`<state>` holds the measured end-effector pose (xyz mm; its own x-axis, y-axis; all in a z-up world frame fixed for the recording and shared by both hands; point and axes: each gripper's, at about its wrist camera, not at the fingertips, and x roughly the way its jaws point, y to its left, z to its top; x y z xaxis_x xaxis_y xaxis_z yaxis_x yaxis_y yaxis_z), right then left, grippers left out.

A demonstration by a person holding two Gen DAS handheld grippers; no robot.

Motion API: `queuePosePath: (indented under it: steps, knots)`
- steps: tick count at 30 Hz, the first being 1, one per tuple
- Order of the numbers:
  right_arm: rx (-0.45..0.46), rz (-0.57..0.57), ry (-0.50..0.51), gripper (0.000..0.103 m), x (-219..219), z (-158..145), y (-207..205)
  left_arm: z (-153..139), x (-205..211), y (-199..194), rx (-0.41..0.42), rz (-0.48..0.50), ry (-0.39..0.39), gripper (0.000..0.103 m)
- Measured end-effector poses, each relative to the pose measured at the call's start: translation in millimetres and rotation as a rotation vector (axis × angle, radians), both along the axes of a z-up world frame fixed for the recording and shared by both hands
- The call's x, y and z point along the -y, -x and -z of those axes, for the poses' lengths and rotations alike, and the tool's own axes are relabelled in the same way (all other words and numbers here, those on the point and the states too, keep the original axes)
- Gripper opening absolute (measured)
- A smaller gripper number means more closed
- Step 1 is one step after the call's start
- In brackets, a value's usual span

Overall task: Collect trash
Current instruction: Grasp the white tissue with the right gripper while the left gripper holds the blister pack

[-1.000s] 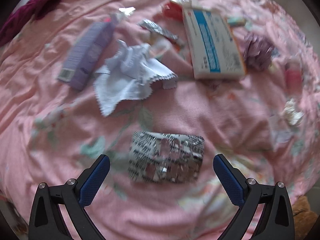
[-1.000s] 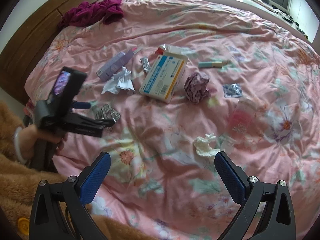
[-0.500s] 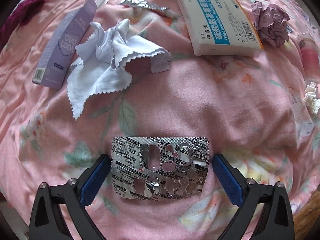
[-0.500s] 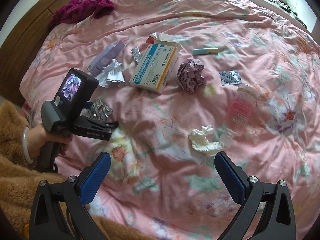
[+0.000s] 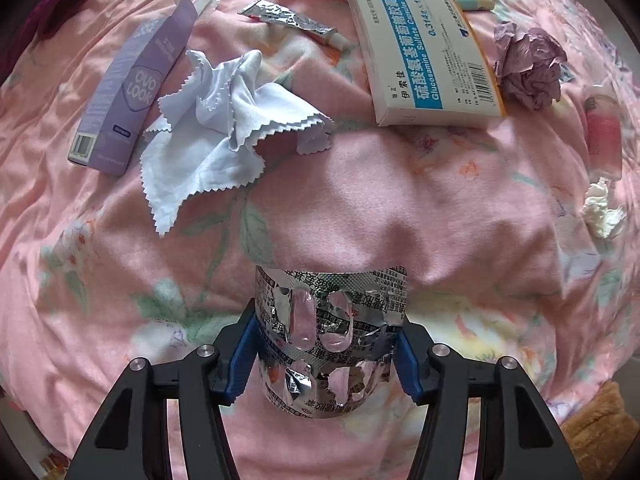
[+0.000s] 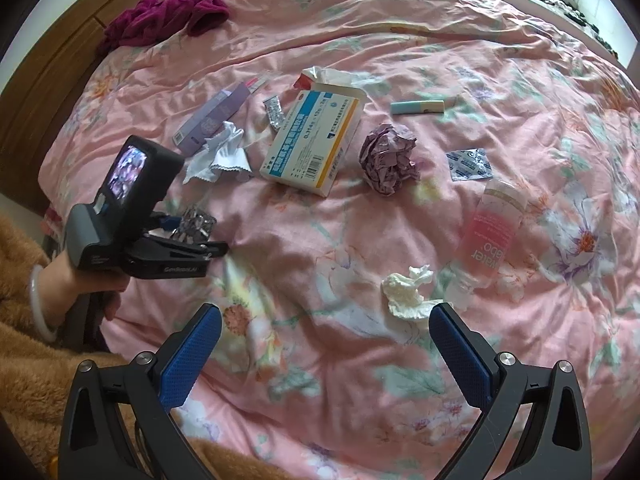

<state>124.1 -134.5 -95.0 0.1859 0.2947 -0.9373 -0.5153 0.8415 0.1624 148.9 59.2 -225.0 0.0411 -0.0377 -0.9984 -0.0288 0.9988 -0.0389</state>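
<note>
On a pink floral bedspread (image 6: 320,240), the left gripper (image 5: 326,344) pinches a used silver blister pack (image 5: 330,340) by its two short edges, the blue pads (image 5: 242,354) pressed against either side so that the foil bows upward between them. From the right wrist view the same pack (image 6: 196,222) shows as a crumpled glint at the tip of the left gripper (image 6: 200,236), near the bed's left edge, where a hand (image 6: 90,284) in a tan fleece sleeve grips the handle. The right gripper (image 6: 324,354) hangs above the spread with its jaws wide apart, holding nothing; a crumpled white tissue (image 6: 408,292) lies just beyond its right finger, touching the neck end of a toppled pink-labelled bottle (image 6: 488,240). Between the two grippers runs a broad stretch of bare quilt. Farther up the bed the litter clusters: a white pinked-edge cloth (image 5: 224,128) overlapping the lower corner of a lilac carton (image 5: 132,88), a squeezed foil tube (image 5: 292,22), a blue-and-white medicine box (image 5: 420,56), and beside it a ball of purple paper (image 5: 528,66). A pale blue stick (image 6: 416,107) and a small foil sachet (image 6: 468,163) lie well apart toward the right. A maroon garment (image 6: 168,12) is heaped at the head end.
</note>
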Motion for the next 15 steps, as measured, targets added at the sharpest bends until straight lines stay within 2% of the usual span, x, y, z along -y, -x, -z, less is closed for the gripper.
queuePosePath:
  steps: [3, 9, 15]
  knots:
    - [-0.002, 0.009, -0.002, 0.103, 2, 1, -4, -4, -3, -4, 0.006, 0.004, 0.001, 0.059]
    - [-0.009, 0.047, -0.010, 0.103, 12, 3, -7, -28, 2, 15, 0.026, 0.001, 0.006, 0.059]
    - [-0.013, 0.071, 0.018, 0.103, 20, 13, -18, -33, -1, 5, 0.030, -0.010, 0.009, 0.059]
